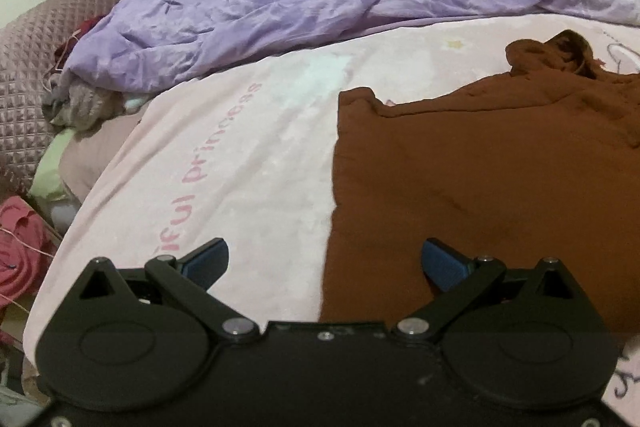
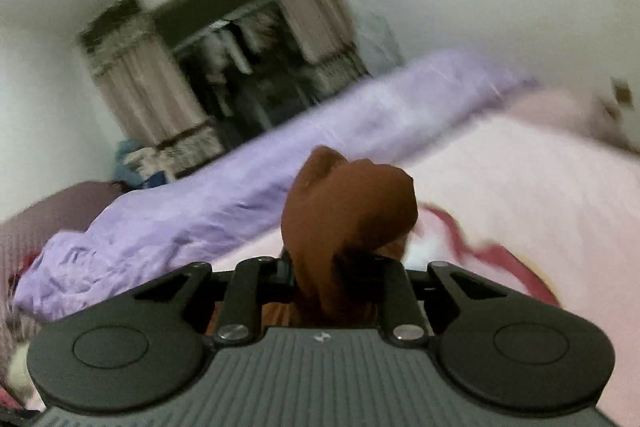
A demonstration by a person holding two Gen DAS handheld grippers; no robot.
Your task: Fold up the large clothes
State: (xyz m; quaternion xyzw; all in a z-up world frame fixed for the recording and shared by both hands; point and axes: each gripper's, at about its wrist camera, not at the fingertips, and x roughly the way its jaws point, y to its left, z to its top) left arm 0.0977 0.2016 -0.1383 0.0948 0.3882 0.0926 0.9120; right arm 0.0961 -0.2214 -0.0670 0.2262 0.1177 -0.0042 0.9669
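A large brown garment (image 1: 480, 179) lies spread on the pale pink bedsheet (image 1: 248, 163), its hood bunched at the far right. My left gripper (image 1: 324, 259) hovers open above the garment's near left edge, blue pads wide apart with nothing between them. In the right wrist view, my right gripper (image 2: 332, 267) is shut on a bunched fold of the brown garment (image 2: 348, 203), which sticks up in front of the camera above the bed. Its fingertips are hidden by the cloth.
A crumpled lilac duvet (image 1: 320, 3) runs along the far side of the bed. A quilted mauve headboard (image 1: 36, 59) stands at the left, with red cloth (image 1: 20, 239) below it. Curtains and a dark window (image 2: 224, 67) are behind the bed.
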